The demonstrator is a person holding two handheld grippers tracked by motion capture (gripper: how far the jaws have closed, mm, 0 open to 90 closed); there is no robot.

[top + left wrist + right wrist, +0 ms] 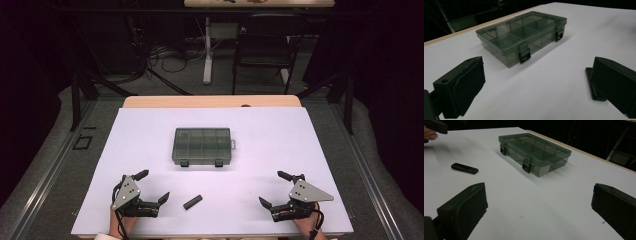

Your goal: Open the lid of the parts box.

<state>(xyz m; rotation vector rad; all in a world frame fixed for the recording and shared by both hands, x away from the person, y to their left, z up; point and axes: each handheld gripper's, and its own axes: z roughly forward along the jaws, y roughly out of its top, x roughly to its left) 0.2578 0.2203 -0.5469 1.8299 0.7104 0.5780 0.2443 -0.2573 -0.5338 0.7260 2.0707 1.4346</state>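
You are holding both grippers low over the near edge of the white surface point(150, 125), and nothing is being gripped yet, so this reads as the very start of the work. Your left gripper point(153, 187) is sitting at the near left with its jaws spread wide and empty; your right gripper point(275, 189) is sitting at the near right, jaws likewise wide apart with nothing between them. The small black stick point(192, 202), something like a USB drive, is lying flat on the surface between the two grippers, nearer to the left one and just beside its right jaw in the left gripper view point(592, 85); in the right gripper view it is lying off to the far left point(464, 168). The smoky translucent compartment box point(202, 146) is resting farther back near the middle of the surface, lid down and both dark latches point(524, 55) facing you, seemingly fastened. Judging from this, you are lining up for a first reach. The next move is probably calling for either swinging the left gripper over the stick and closing across its narrow sides, or bringing one gripper forward to the latches while the other is steadying the box so it is not sliding away.
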